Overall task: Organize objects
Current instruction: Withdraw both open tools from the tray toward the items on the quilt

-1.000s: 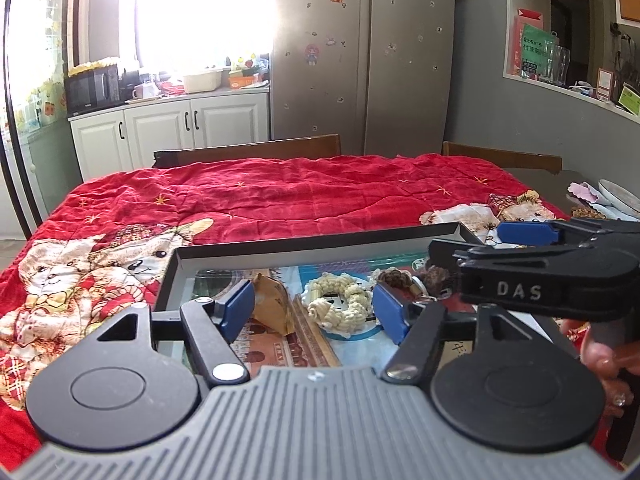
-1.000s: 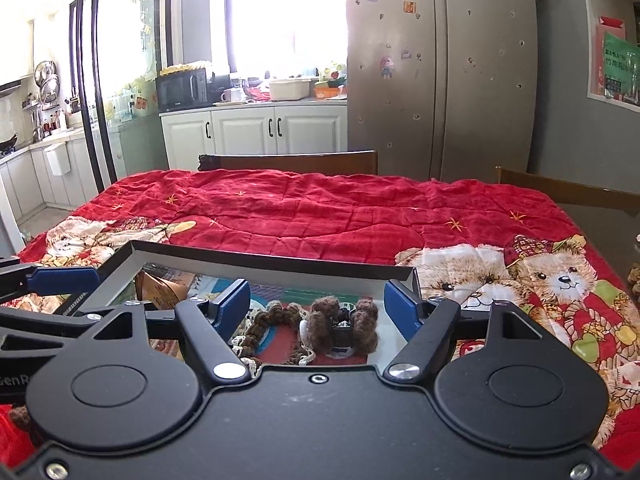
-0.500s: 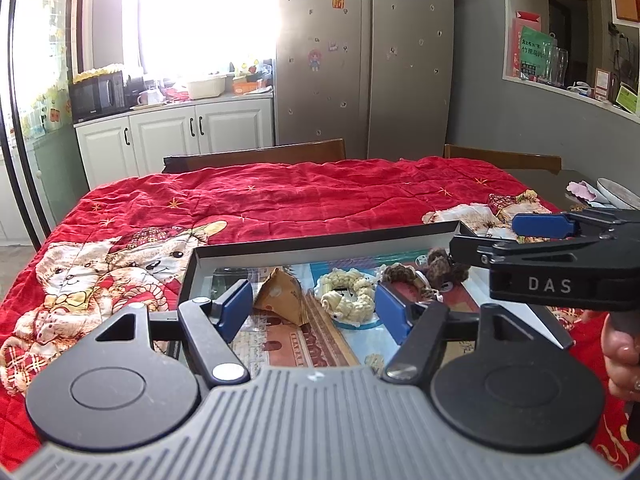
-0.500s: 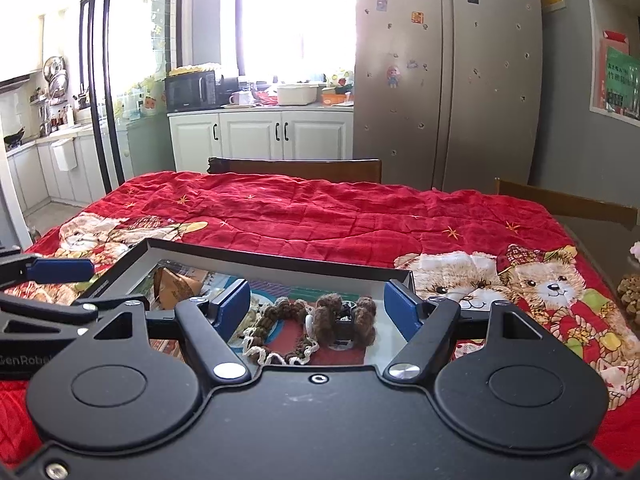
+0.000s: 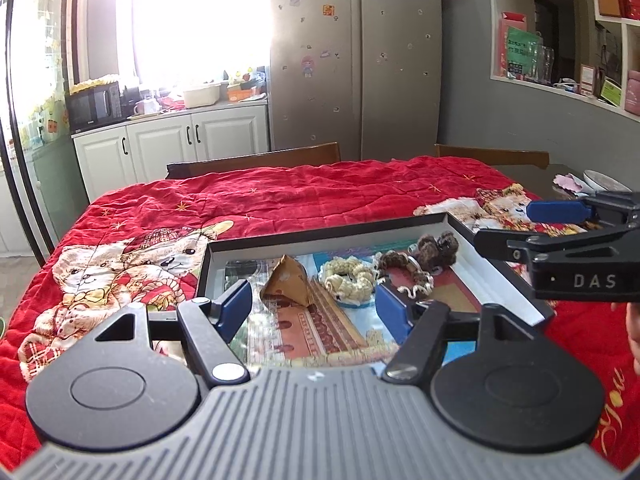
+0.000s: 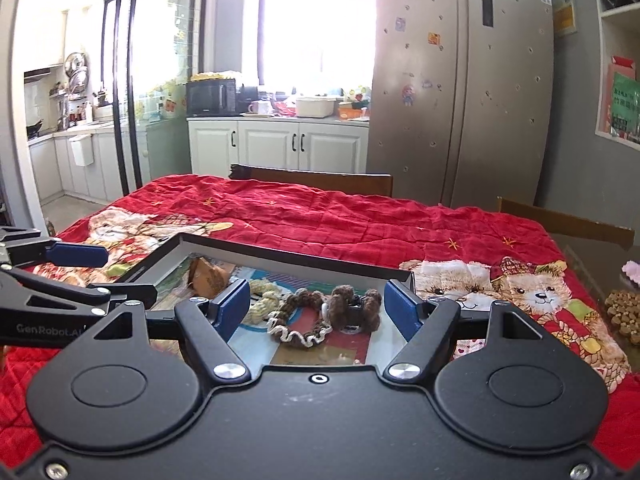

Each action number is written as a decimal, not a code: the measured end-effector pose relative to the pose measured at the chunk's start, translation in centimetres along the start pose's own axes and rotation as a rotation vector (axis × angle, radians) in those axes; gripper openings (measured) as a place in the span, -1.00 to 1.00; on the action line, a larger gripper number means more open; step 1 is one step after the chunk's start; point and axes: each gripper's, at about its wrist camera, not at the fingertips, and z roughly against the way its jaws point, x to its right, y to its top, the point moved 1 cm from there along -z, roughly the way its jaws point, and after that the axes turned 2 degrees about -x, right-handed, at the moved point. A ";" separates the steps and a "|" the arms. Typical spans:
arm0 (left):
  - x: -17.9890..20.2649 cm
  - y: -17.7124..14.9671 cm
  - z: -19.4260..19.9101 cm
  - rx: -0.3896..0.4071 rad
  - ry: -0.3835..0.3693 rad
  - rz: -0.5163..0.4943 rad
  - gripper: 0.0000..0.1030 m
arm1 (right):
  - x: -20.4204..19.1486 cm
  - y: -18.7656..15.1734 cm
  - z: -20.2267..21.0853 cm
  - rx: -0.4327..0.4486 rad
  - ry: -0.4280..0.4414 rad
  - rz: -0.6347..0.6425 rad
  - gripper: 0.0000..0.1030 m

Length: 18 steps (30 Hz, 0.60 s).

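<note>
- The red quilt printed with teddy bears covers the whole table, with wooden chair backs at its far edge and a steel fridge and white cabinets against the far wall.
- A shallow black-rimmed tray with white inner walls lies on the near part of the quilt; its floor is a colourful printed picture.
- The left gripper hangs over the near left part of the tray, its blue pads spread wide with nothing between them but air above the tray floor.
- The right gripper hangs over the near right part of the tray, jaws likewise released and empty; in the left wrist view its side shows at the right edge, past the tray's right wall.
- A brown folded paper wedge sits in the left half of the tray.
- A cream scrunchie lies just right of the wedge, near the tray's middle.
- A brown scrunchie with a white frilled edge lies right of the cream one, touching or nearly touching it.
- A fuzzy brown hair clip rests at the far right of the row, against the brown scrunchie.
- A small dark item in the tray's far left corner is too unclear to name.
</note>
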 end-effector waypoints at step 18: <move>0.9 -3.7 4.8 -0.014 -0.089 -0.071 0.57 | -1.2 -3.7 6.0 -0.042 0.059 0.056 0.41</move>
